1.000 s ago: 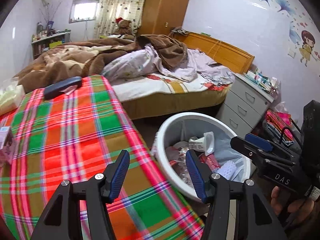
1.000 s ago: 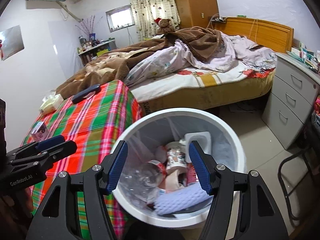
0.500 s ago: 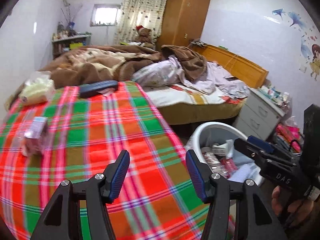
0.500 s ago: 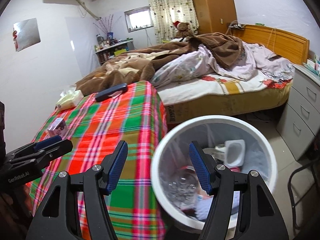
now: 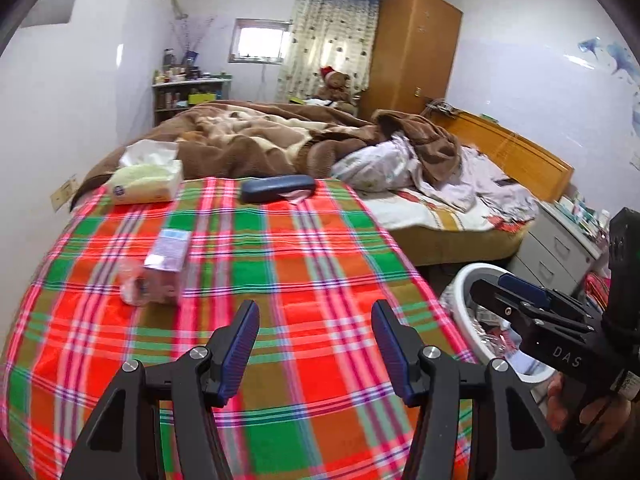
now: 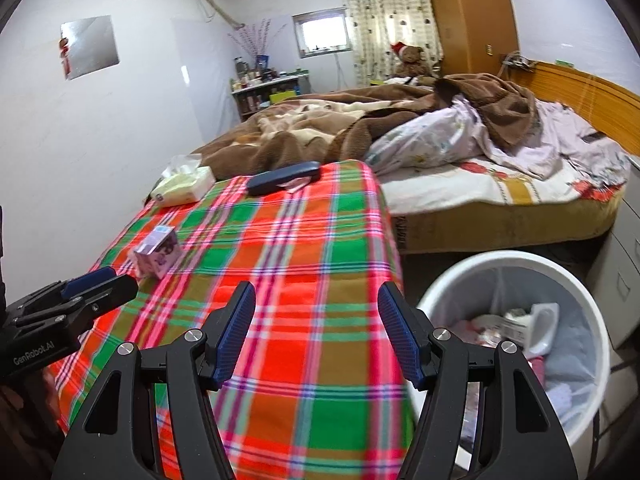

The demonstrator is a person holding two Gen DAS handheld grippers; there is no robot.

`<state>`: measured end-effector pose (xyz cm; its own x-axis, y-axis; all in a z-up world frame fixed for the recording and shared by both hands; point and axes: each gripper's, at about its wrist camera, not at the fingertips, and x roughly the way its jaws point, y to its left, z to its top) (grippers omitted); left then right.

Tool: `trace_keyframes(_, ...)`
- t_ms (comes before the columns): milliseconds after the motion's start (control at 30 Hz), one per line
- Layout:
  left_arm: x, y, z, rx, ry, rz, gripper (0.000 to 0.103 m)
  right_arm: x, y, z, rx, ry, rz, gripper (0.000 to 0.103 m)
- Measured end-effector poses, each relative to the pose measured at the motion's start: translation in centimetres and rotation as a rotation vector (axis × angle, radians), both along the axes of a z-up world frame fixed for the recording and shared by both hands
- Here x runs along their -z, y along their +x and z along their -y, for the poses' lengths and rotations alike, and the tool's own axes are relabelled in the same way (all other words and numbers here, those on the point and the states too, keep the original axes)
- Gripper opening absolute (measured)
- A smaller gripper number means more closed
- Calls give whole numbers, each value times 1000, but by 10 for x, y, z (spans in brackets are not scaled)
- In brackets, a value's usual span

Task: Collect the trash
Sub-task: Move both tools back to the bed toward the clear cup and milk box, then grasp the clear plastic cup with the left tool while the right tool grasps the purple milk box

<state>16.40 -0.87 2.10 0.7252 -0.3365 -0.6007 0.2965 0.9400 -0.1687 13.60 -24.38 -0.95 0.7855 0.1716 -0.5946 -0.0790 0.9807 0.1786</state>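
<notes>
Both empty: left gripper (image 5: 316,346) and right gripper (image 6: 318,334) jaws apart over the plaid cloth (image 5: 304,256). Next trash, judged: small purple carton (image 5: 166,258) ahead-left of the left gripper, on its side. Approach low, straddle its narrow sides. White bin (image 6: 516,276), part full, sits right of the right gripper.

place: home bedroom | shown by: unmade bed (image 5: 400,168) — wooden wardrobe (image 5: 408,52) — teddy bear (image 6: 412,58)

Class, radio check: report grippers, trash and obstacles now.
Left gripper and right gripper open, empty. Small carton lies on plaid table. Bin beside table. Path clear.
</notes>
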Motion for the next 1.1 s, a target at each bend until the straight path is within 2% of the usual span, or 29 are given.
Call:
trace_keyframes(367,6,12,-79,-170,-8,-11,59,-3,22,-47,-109,14,-4,65)
trace_keyframes(700,25,31,-134,-286,-9,-50,59,0,52,-90,-180,21,-37,65)
trace_keyframes(967,44,57,-160,-300,-18,-94,59,6,84,-125,-226,78,-93,65)
trace_keyframes(1100,49,66,-168,-306,8,-100,59,11,98,-146,-263,91,-123,65)
